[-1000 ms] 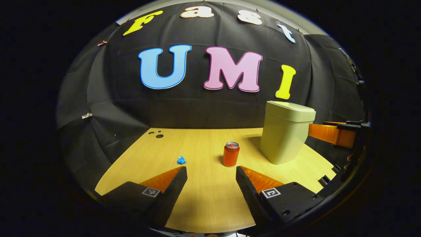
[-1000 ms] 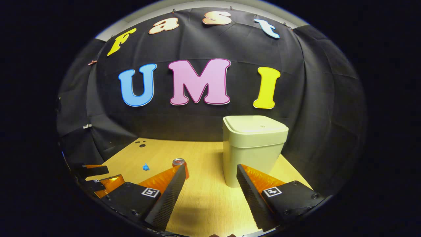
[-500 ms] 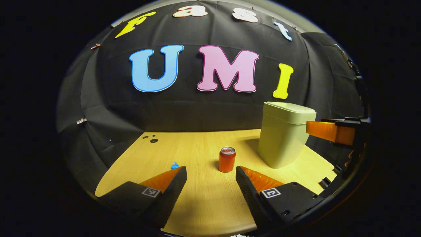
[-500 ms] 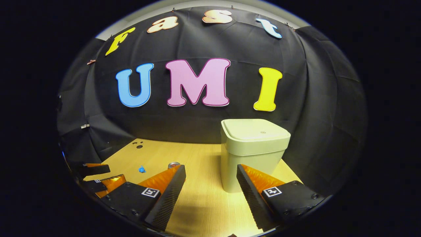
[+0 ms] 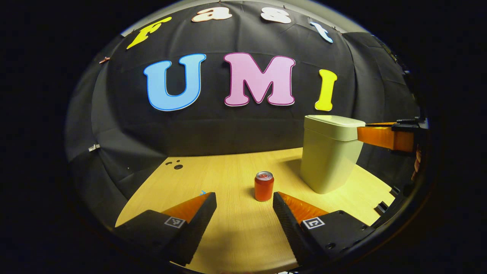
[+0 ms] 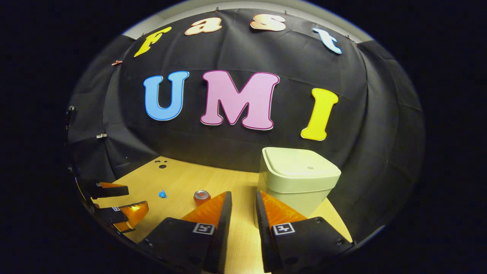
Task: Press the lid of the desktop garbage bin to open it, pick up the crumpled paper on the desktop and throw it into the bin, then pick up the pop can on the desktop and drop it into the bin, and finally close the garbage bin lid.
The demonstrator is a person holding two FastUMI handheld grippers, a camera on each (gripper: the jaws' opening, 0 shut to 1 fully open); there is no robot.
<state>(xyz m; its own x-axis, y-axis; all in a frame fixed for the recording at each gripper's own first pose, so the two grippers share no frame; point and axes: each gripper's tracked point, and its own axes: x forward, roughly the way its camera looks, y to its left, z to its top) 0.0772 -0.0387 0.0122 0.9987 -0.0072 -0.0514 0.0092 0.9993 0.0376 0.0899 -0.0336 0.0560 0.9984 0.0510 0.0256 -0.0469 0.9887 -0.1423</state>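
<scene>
Hovering above the desk, right gripper has its fingers nearly together, a narrow gap left, gripping nothing; bin sits just ahead to its right, lid down. Left gripper is spread wide and empty, pop can just ahead between its fingers, crumpled paper ahead-left of it.

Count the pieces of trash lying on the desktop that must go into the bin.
2. The pop can stands upright on the table, left of the closed bin. The crumpled paper lies farther left of the can, apart from it.
</scene>
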